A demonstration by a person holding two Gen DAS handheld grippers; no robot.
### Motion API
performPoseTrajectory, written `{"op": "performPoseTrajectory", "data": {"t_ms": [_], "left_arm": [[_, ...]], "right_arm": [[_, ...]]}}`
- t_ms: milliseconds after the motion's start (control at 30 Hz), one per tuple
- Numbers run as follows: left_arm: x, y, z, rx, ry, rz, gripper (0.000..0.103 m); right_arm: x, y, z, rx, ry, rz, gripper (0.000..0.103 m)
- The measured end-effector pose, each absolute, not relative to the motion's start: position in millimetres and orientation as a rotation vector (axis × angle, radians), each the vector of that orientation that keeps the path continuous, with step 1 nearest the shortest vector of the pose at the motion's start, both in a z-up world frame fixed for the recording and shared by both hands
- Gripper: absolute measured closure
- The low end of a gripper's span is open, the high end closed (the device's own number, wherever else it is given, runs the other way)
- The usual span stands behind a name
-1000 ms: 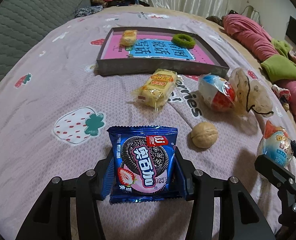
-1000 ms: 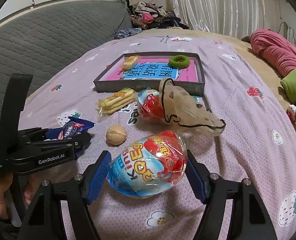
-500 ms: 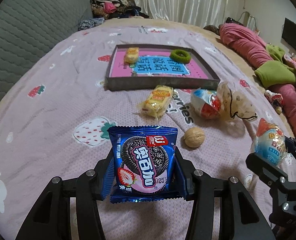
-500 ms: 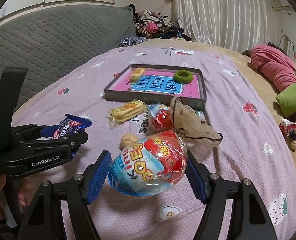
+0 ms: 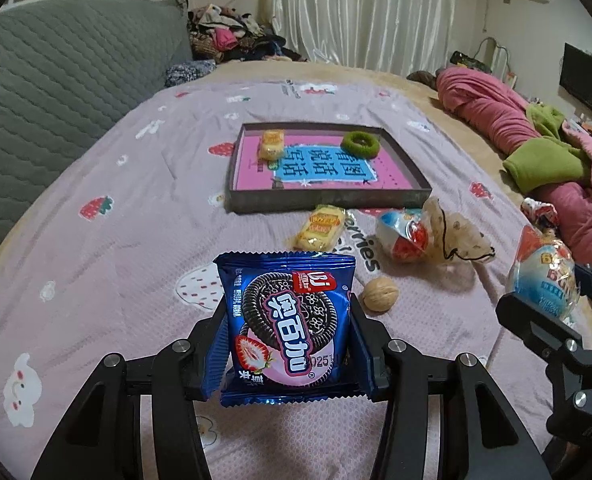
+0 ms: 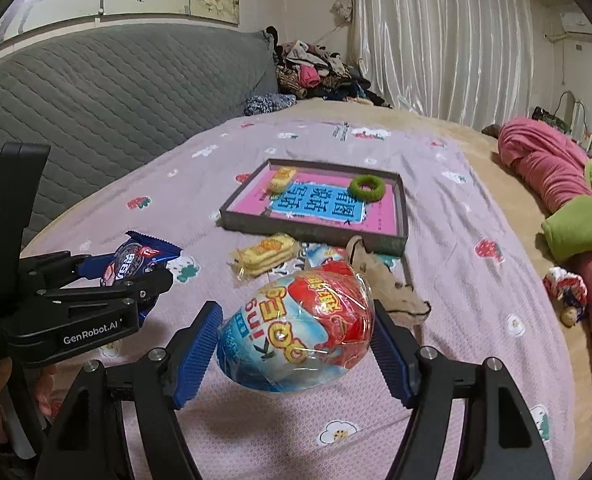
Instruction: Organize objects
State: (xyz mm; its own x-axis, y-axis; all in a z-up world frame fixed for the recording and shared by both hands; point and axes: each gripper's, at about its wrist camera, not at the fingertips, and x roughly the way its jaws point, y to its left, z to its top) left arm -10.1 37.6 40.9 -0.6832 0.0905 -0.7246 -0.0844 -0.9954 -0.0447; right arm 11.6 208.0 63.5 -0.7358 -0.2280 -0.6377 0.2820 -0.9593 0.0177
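Observation:
My left gripper (image 5: 289,344) is shut on a blue cookie packet (image 5: 289,324) and holds it above the bed; the packet also shows in the right wrist view (image 6: 135,258). My right gripper (image 6: 296,348) is shut on a wrapped toy egg (image 6: 300,338), raised above the bed, also seen at the right edge of the left wrist view (image 5: 544,276). A shallow grey tray (image 5: 324,202) with a pink base lies ahead and holds a yellow snack (image 5: 271,146) and a green hair ring (image 5: 360,144).
On the purple bedsheet before the tray lie a yellow biscuit pack (image 5: 322,228), a second toy egg (image 5: 402,234), a beige mesh pouch (image 5: 456,240) and a walnut (image 5: 380,294). A grey headboard (image 5: 55,80) is at left; pink and green bedding (image 5: 536,140) at right.
Both grippers have risen and pulled back from the bed with their objects still held. The tray and loose items now look farther away.

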Motion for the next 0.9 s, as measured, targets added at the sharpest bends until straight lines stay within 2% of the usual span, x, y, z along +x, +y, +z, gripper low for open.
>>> {"op": "performPoseTrajectory", "data": {"t_ms": [900], "left_arm": [[-20, 27, 89, -1.098, 0.002, 2.857, 0.05]], "right_arm": [[3, 202, 111, 0.862, 0.176, -2.739, 0.031]]}}
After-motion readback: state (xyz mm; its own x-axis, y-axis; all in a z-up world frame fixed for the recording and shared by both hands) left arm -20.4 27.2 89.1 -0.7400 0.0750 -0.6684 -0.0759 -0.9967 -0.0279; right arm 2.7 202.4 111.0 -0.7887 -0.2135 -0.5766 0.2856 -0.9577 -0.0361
